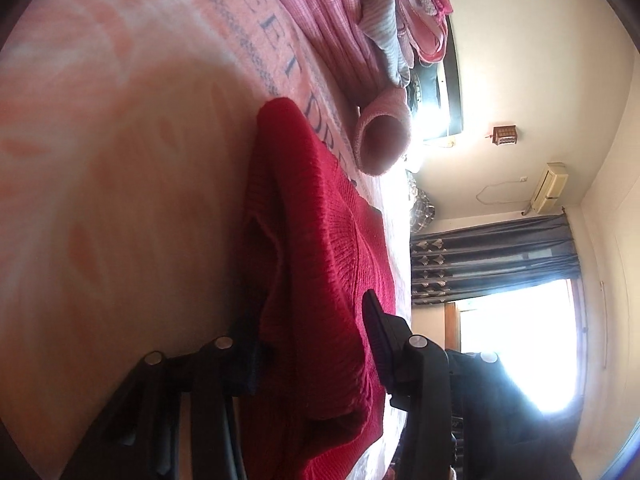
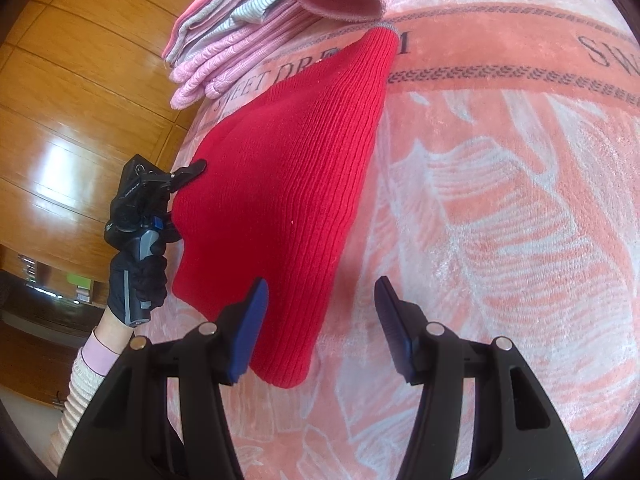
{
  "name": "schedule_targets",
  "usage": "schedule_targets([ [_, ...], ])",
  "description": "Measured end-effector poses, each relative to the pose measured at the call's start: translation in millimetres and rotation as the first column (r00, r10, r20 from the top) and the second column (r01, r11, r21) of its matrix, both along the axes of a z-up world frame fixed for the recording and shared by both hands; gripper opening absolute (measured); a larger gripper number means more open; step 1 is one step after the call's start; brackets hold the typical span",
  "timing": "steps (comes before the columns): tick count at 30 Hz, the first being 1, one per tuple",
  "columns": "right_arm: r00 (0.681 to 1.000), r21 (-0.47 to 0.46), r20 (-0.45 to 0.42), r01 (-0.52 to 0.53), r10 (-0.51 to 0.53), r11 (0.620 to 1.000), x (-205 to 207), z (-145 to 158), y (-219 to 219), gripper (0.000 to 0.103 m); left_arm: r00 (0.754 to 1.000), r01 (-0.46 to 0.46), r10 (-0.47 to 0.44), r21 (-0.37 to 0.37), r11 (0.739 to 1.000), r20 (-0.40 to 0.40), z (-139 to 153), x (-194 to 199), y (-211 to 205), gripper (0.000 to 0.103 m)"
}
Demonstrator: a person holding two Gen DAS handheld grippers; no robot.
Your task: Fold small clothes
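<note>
Left wrist view first: the left gripper has its fingers straddling the near edge of one red ribbed knit garment, one below the cloth and one above. They look closed in on that edge, but I honestly can't tell if they're pinching it or just sitting around it. My guess is it's pinning that side so the fold has an anchor. The garment lies flat on the pink leaf-patterned bedspread. Past the garment's far tip sits one pink rolled-up piece, and beyond that one stack of pink and grey folded clothes, probably the done pile.

Right wrist view: the right gripper hangs spread wide and empty over the garment's near corner, one blue pad touching the cloth, lined up to grab I'd say. A black-gloved hand holds the left gripper at the garment's left edge.
</note>
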State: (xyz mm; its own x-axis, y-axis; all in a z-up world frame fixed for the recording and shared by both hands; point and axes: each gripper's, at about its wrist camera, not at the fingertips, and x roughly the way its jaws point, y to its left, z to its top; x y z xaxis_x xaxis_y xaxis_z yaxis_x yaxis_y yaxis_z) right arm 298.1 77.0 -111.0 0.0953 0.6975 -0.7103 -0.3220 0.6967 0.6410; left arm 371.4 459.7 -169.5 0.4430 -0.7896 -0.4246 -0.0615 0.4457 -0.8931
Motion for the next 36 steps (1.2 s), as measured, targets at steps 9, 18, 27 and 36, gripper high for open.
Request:
schedule_targets([
  [9, 0.995, 0.135, -0.072, 0.077, -0.068, 0.988, 36, -12, -4, 0.067, 0.996, 0.085, -0.085, -0.028, 0.996, 0.015, -1, 12, -12, 0.048],
  [18, 0.987, 0.234, -0.138, 0.109, -0.078, 0.966, 58, -39, 25, 0.054, 0.988, 0.137, -0.142, 0.084, 0.987, 0.054, 14, 14, -35, 0.071],
  [27, 0.994, 0.248, -0.091, 0.074, -0.052, 0.966, 47, -10, 14, 0.032, 0.993, 0.096, -0.097, 0.011, 0.995, 0.064, 13, -9, -37, 0.033],
  [36, 0.995, 0.203, -0.065, 0.084, -0.073, 0.976, 1, 30, -93, 0.032, 0.98, 0.197, -0.193, -0.086, 0.977, 0.046, 29, -41, -139, 0.032],
])
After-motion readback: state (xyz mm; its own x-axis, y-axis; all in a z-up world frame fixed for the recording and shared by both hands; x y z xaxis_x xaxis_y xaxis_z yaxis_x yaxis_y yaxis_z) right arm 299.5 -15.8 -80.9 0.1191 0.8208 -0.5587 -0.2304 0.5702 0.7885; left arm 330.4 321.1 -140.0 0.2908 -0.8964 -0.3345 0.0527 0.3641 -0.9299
